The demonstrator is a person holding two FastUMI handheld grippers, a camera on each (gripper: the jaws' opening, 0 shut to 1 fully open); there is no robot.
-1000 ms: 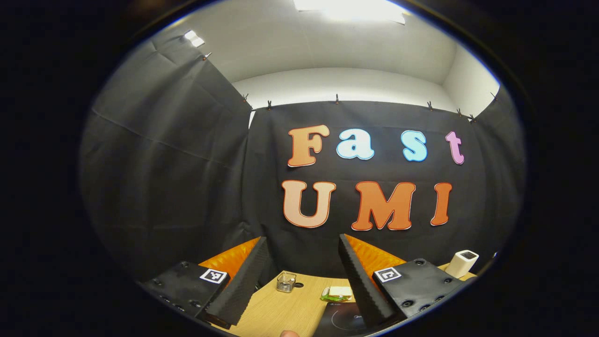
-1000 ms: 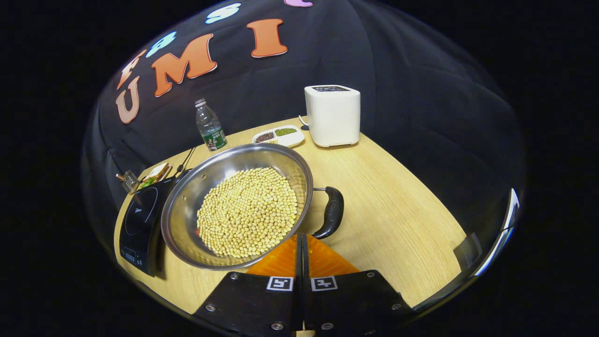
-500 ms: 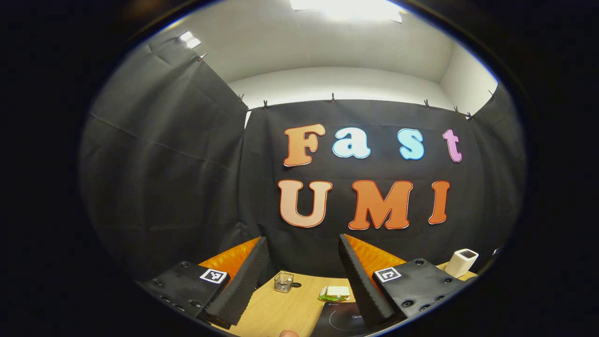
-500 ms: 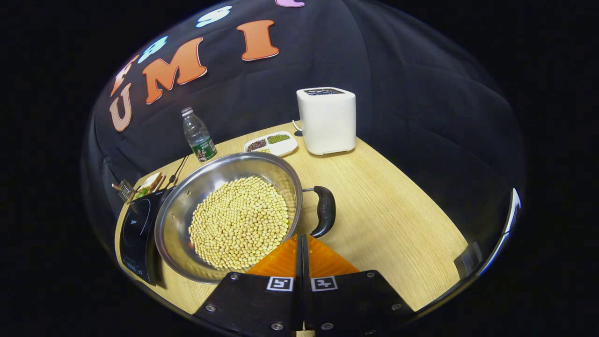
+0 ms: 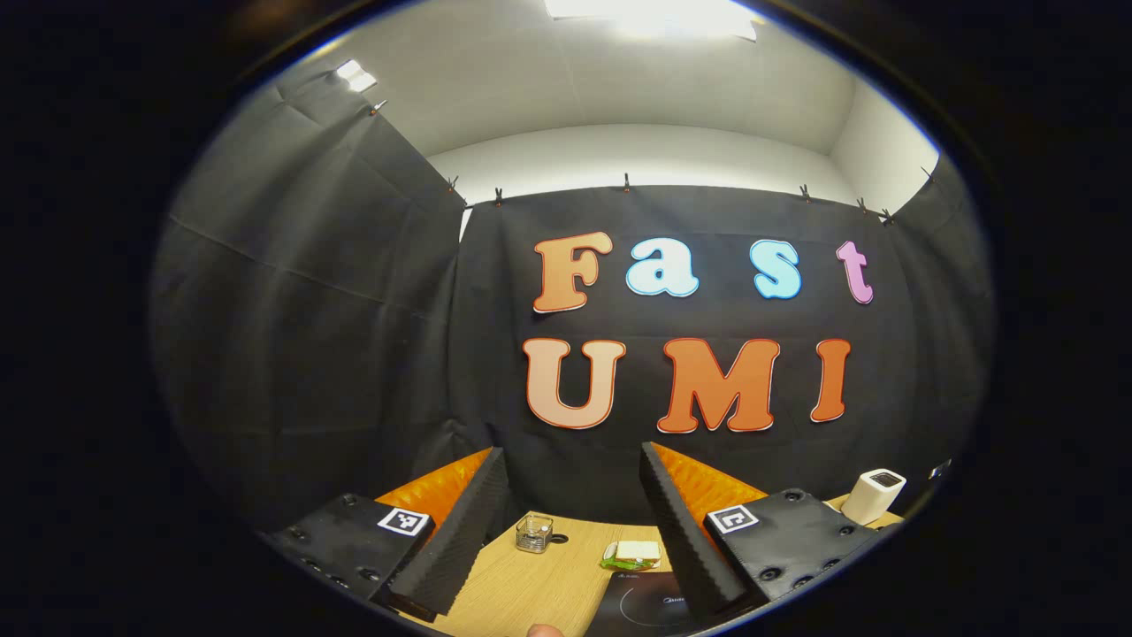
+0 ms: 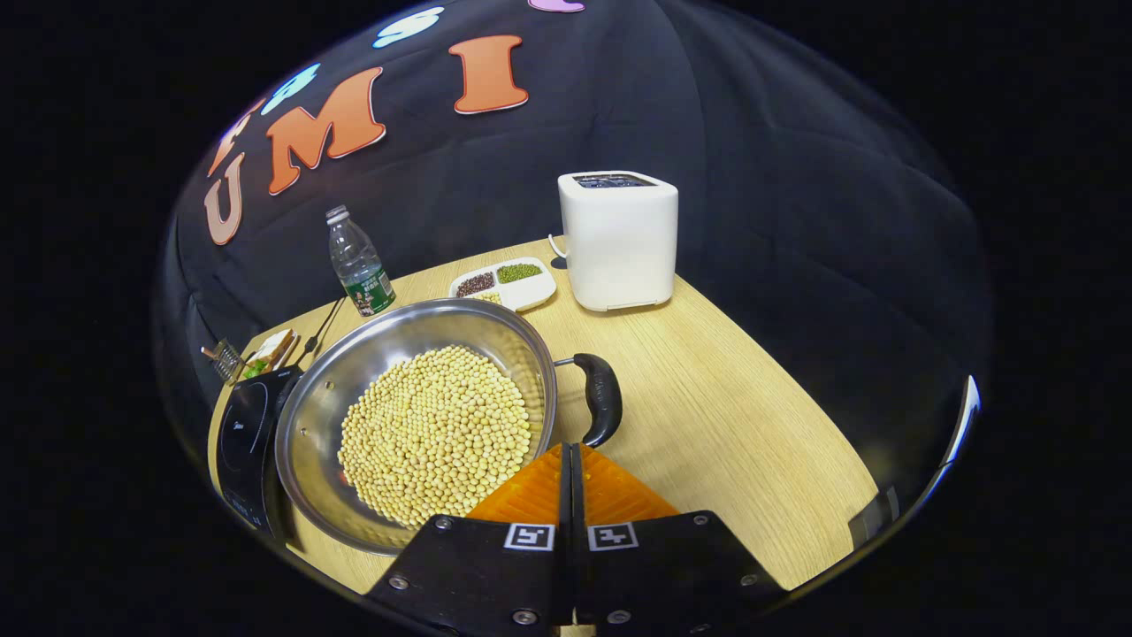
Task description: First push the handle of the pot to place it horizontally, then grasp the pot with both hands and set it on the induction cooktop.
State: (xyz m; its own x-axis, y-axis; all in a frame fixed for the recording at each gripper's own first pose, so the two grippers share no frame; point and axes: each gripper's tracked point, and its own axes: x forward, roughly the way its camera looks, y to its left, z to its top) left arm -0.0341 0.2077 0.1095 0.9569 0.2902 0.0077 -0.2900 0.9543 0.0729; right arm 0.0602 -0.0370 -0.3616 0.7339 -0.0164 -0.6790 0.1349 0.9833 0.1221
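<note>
In the right gripper view the counter (image 6: 725,416) carries the pot (image 6: 416,425) of beans just right of the induction cooktop (image 6: 243,433), its handle (image 6: 601,409) at the right, long axis seemingly near-to-far. The right gripper (image 6: 570,451), jaws pressed together, sits just near that handle. In the left gripper view the left gripper (image 5: 570,495), jaws spread, faces the far wall.

Pot (image 6: 416,425) of beans (image 6: 433,433) on table (image 6: 725,425), handle (image 6: 601,409) at right | cooktop (image 6: 243,433) touching pot's left | toaster (image 6: 617,239), divided dish (image 6: 504,283), bottle (image 6: 355,264) behind
</note>
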